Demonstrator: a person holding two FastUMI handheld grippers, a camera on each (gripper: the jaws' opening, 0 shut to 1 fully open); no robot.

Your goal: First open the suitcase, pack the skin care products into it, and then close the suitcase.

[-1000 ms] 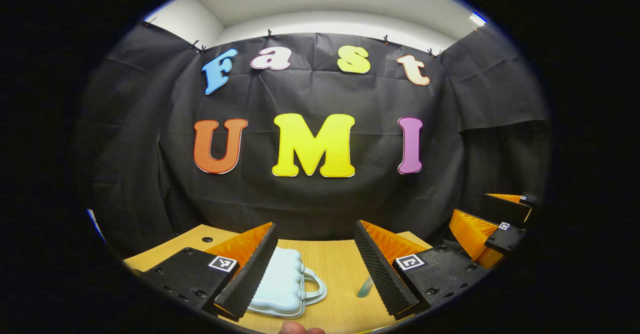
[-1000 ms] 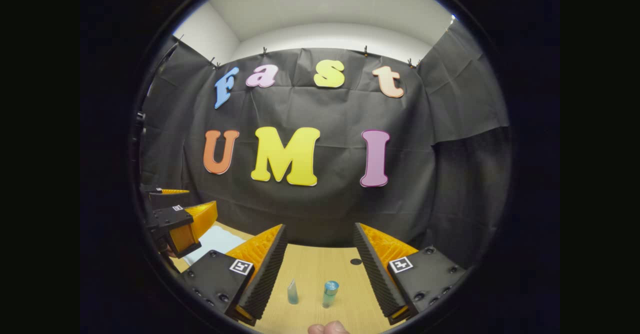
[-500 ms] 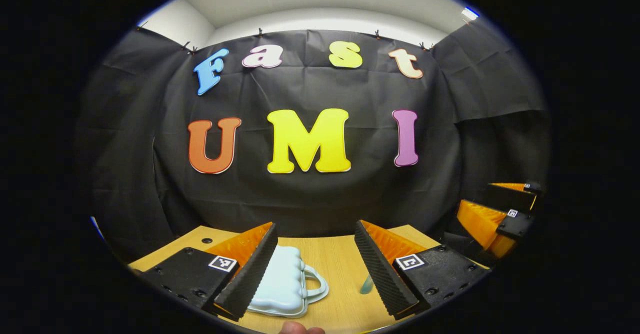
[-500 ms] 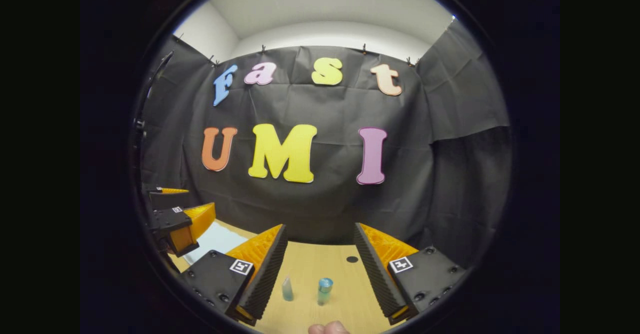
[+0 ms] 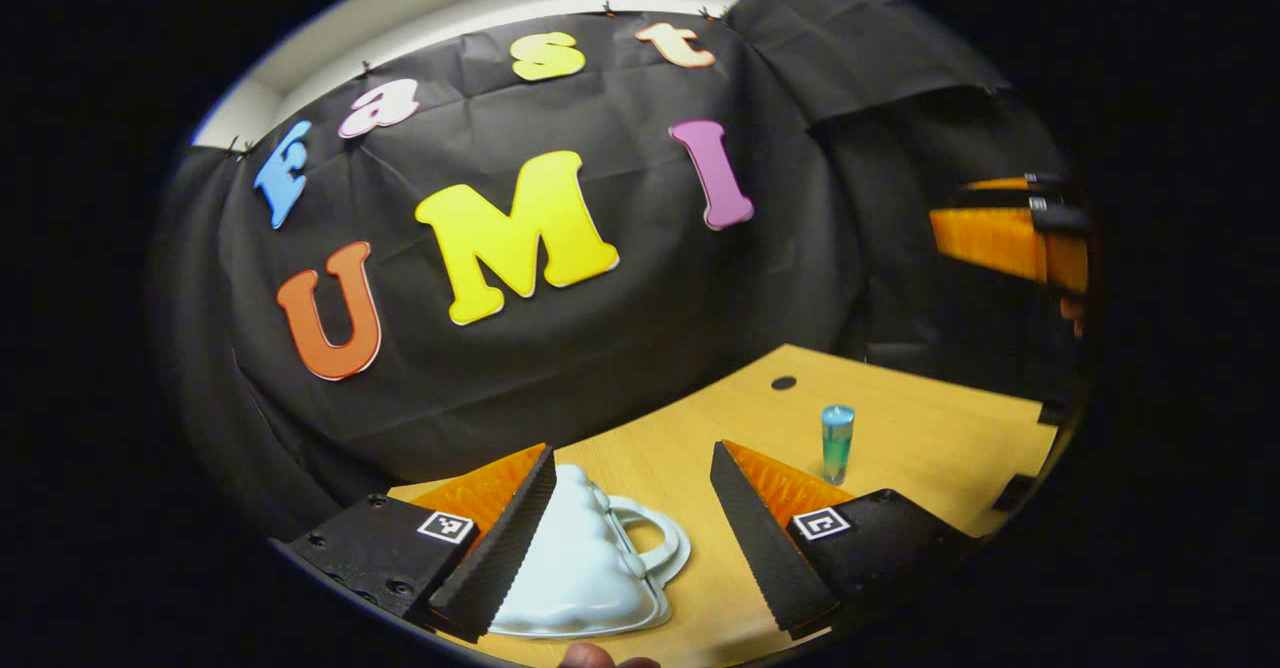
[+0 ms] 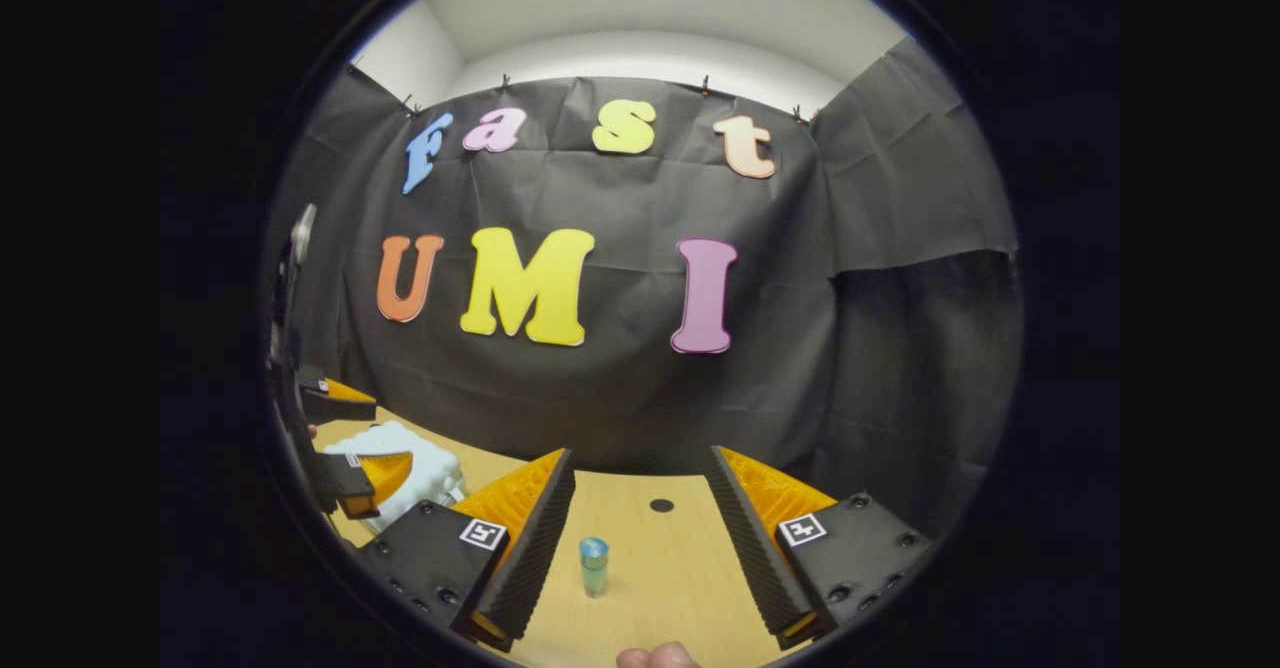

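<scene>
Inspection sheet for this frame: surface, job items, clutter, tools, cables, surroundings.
Surface: light wooden table with a dark round hole.
Job's things: pale blue moulded suitcase with handle, lying closed; small clear teal bottle with blue cap, upright.
Clutter: nothing seen.
Grippers: left tool open, above the suitcase; right tool open, bottle ahead between its fingers, untouched.
Cables: nothing seen.
Surroundings: black cloth wall, white ceiling.

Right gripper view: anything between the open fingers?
Yes: a small blue-capped, green-tinted bottle stands upright on the bare wooden table between the right gripper's open fingers, touching neither.
</scene>
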